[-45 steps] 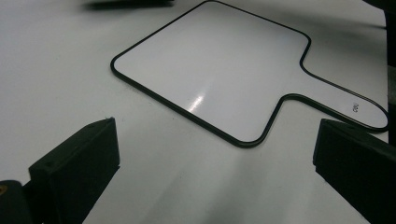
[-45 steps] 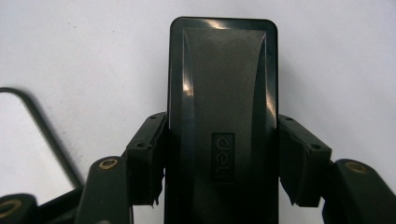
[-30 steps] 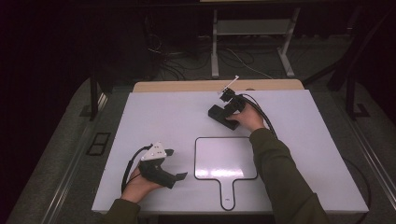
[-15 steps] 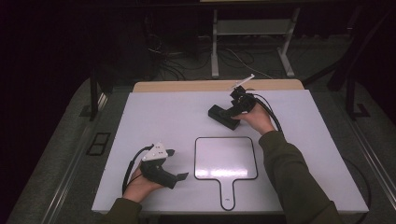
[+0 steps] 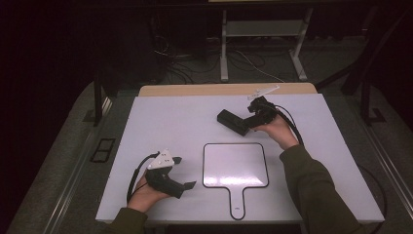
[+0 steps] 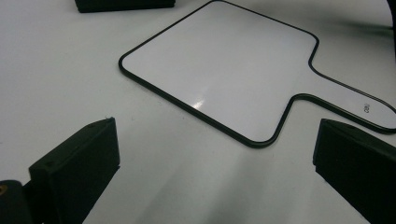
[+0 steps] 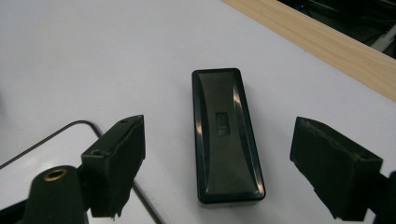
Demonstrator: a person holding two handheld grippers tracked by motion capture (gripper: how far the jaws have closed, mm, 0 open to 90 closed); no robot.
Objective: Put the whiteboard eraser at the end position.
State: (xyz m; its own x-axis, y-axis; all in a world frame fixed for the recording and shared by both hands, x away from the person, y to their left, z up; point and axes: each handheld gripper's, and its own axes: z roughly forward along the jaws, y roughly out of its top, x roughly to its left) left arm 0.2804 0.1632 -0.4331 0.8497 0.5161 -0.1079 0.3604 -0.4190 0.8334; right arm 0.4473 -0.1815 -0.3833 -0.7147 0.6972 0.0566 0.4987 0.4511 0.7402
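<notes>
Lining up on the eraser, jaws apart

Our right gripper (image 7: 217,163) straddles the black eraser (image 7: 226,135) at the table's (image 5: 165,122) far side, beyond the whiteboard paddle (image 5: 235,165); closing skewed could push it away. Our left gripper (image 5: 182,171) rests open.

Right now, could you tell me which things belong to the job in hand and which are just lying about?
In hand: black eraser, lined up between the open right claw; small whiteboard.
Lying about: left claw, open, resting on the table; floor cables.
</notes>
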